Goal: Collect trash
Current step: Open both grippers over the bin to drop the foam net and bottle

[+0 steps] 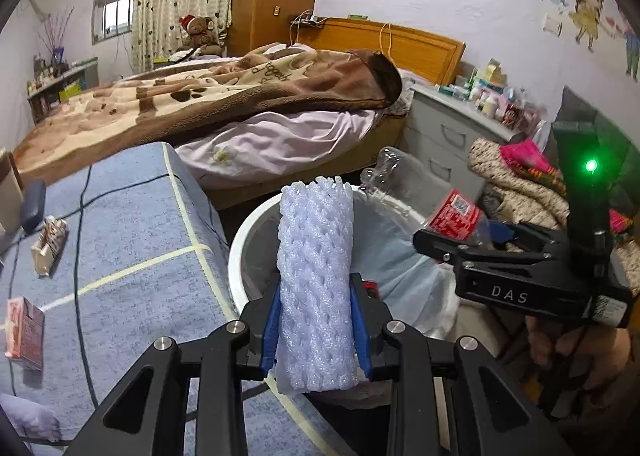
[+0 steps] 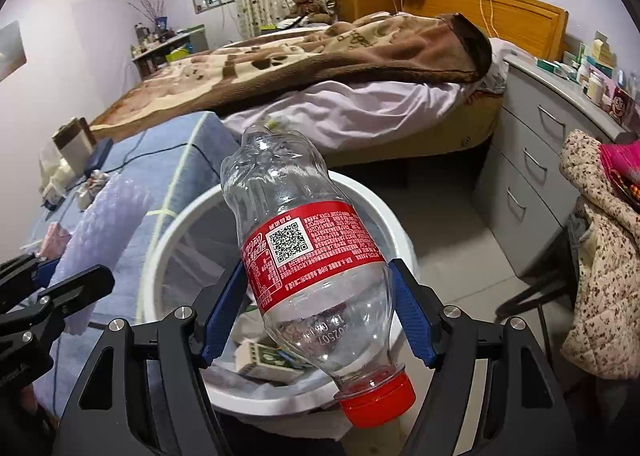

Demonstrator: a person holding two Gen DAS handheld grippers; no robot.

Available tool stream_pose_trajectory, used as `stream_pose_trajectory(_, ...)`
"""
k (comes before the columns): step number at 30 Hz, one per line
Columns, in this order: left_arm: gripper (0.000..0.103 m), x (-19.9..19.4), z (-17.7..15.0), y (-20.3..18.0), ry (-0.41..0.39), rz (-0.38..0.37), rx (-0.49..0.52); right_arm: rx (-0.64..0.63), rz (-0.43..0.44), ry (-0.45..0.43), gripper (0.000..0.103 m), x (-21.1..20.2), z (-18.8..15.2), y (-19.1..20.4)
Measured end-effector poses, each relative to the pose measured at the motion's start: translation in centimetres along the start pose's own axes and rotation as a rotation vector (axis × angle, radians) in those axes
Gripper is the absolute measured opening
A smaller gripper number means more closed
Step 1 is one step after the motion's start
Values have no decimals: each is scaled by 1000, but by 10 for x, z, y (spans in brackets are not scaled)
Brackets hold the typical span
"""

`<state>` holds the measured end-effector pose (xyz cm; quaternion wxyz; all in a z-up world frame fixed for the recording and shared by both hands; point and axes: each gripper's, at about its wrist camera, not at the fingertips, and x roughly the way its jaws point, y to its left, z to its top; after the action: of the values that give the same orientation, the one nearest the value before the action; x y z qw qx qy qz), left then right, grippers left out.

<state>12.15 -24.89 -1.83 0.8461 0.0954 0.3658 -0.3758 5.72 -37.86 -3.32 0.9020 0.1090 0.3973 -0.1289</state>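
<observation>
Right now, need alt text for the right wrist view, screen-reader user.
The right tongs clamp a clear plastic bottle with a red label and red cap, cap end toward the camera, above a round white trash bin holding some litter. The left tongs at the left edge hold a white foam net sleeve; a bed with a brown blanket lies behind.

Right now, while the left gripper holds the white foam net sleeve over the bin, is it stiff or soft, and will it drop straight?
The foam net sleeve probably is soft: it narrows slightly where the left gripper pinches it. Its open mesh suggests very little weight, so it may drift rather than fall straight into the white bin. It stands upright unsupported, so likely it is springy, not floppy.
</observation>
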Motion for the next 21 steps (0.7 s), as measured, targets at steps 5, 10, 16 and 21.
stream_pose_trajectory(5, 32, 10, 3, -3, 14, -33, -13, 0, -22, 17, 73, 5, 1, -4)
stream_pose_trajectory(10, 37, 14, 4, -5, 13, -30, 1, -4, -40, 44, 73, 13, 0, -5)
stream_pose_trajectory(16, 54, 15, 5, -2, 10, -51, -22, 11, -45, 53, 73, 18, 1, -8)
stream_pose_trajectory(21, 55, 11, 4, 1, 4, -34, -31, 11, -53, 28, 73, 13, 1, -8)
